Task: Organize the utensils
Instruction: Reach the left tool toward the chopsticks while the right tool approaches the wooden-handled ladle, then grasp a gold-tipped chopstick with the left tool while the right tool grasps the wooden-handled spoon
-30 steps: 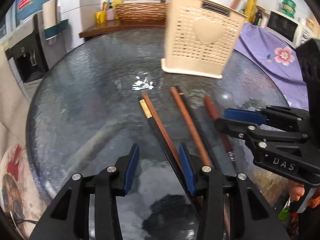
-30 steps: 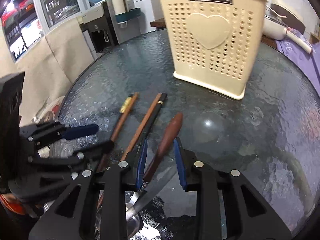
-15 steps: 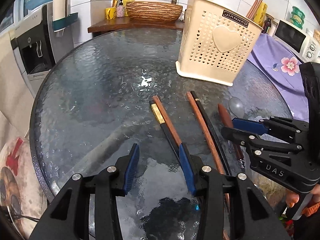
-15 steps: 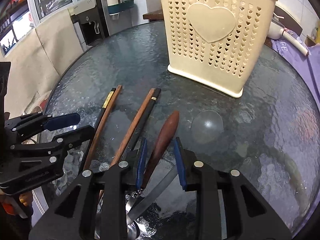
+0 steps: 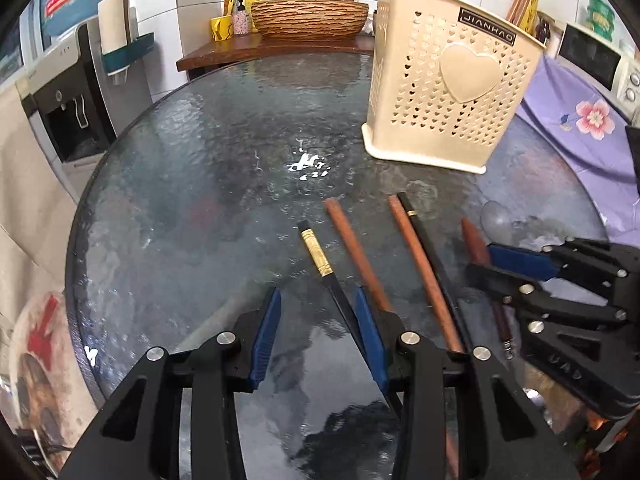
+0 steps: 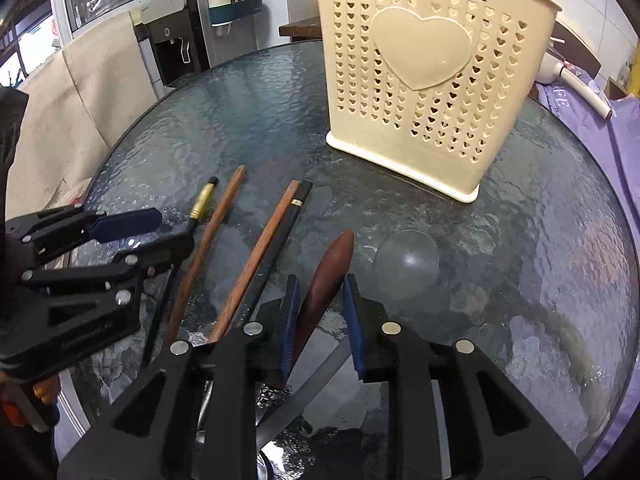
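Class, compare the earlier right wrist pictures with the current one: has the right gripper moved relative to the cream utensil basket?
Yes. The right gripper has moved closer to the cream utensil basket, which looms larger now, while its jaws still straddle the brown-handled utensil.

A broad stretch of the round textured-glass table [image 5: 180, 184] lay bare to the left of the utensils. On the far right side the way was blocked by the upright cream perforated plastic utensil basket [image 5: 448, 92]. Nearer, four dark and reddish-brown chopsticks [image 5: 360, 256] and a brown wooden-handled utensil [image 6: 320, 280] lay close together, with only narrow gaps left between them.
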`<state>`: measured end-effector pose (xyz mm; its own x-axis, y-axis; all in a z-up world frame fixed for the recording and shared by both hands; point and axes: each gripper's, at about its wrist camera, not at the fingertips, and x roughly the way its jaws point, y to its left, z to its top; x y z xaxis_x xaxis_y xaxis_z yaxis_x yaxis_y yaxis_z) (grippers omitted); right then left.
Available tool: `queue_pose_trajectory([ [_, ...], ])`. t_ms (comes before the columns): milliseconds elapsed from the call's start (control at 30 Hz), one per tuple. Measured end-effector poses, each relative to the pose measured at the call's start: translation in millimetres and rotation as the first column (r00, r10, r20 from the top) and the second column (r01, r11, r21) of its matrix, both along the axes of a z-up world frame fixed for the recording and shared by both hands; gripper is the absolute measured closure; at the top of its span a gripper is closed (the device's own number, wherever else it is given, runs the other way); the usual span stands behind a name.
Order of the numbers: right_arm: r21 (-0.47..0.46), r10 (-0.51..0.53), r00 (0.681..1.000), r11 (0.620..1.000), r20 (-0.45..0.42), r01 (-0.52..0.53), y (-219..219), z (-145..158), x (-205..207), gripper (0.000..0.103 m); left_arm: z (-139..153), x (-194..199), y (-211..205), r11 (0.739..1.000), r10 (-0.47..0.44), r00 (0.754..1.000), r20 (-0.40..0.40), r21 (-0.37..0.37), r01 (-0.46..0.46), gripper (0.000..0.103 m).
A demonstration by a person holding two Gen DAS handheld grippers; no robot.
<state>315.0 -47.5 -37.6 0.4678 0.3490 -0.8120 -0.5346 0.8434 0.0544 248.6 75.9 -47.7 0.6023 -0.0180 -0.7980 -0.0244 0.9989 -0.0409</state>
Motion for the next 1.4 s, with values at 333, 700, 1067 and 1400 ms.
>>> queue_pose_trajectory([
  [333,-0.016,-0.01,1.0,1.0,-0.009,0.01,8,1,8,0.08,1,17,-3,1.0,-0.003,1.0,-0.011,0.006,0.003,0.074],
  [700,-0.009,-0.034,0.999,0.999,-0.009,0.034,12,1,13,0.084,1,25,-4,1.0,0.012,1.0,-0.005,0.001,-0.012,0.091],
  [1067,0.17,-0.044,0.998,0.984,-0.047,0.051,-14,13,16,0.086,2,36,6,0.995,0.042,0.999,-0.001,-0.091,-0.042,0.096],
  [1400,0.354,-0.02,0.998,0.934,-0.059,0.039,-42,38,7,0.087,28,27,7,0.991,0.039,0.996,0.082,-0.133,-0.028,0.096],
])
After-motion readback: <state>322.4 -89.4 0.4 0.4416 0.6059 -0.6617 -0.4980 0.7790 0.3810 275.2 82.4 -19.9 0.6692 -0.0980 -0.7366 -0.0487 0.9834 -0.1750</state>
